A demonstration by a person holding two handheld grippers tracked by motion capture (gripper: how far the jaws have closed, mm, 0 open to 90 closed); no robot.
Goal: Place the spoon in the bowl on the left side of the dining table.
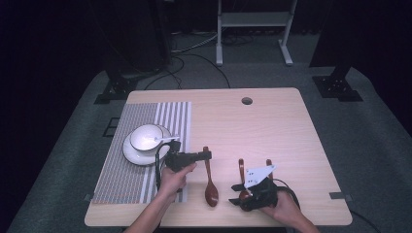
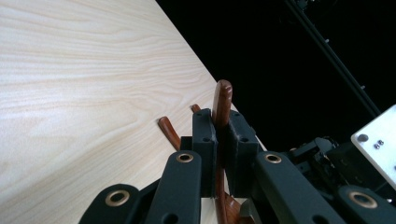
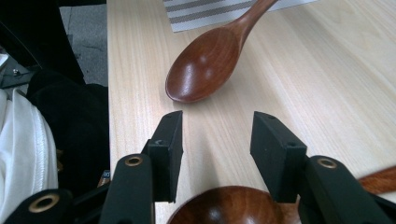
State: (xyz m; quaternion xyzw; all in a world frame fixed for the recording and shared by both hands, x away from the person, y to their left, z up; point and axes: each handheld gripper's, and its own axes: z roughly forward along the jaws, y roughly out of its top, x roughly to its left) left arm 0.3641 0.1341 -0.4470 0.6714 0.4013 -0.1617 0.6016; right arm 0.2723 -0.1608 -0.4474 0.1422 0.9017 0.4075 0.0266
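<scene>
- Worktop (image 1: 272,126): pale wood with fine grain.
- Placemat (image 1: 131,165): grey and white stripes.
- Bowl (image 1: 145,137) and saucer (image 1: 133,154): white, thin dark rim line.
- Wooden spoons (image 1: 210,187): glossy reddish brown.
- Left gripper (image 1: 206,155) and right gripper (image 1: 239,194): black.
- Floor (image 1: 369,126): grey carpet.

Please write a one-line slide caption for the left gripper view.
Left gripper shut on a brown wooden spoon's handle above the light wooden table.

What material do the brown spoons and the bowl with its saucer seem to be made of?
The spoon looks like wood with a glossy reddish-brown lacquer: its bowl reflects light. The second spoon matches it. The bowl and the saucer look like white glazed ceramic, smooth and bright, though this stays uncertain.
</scene>
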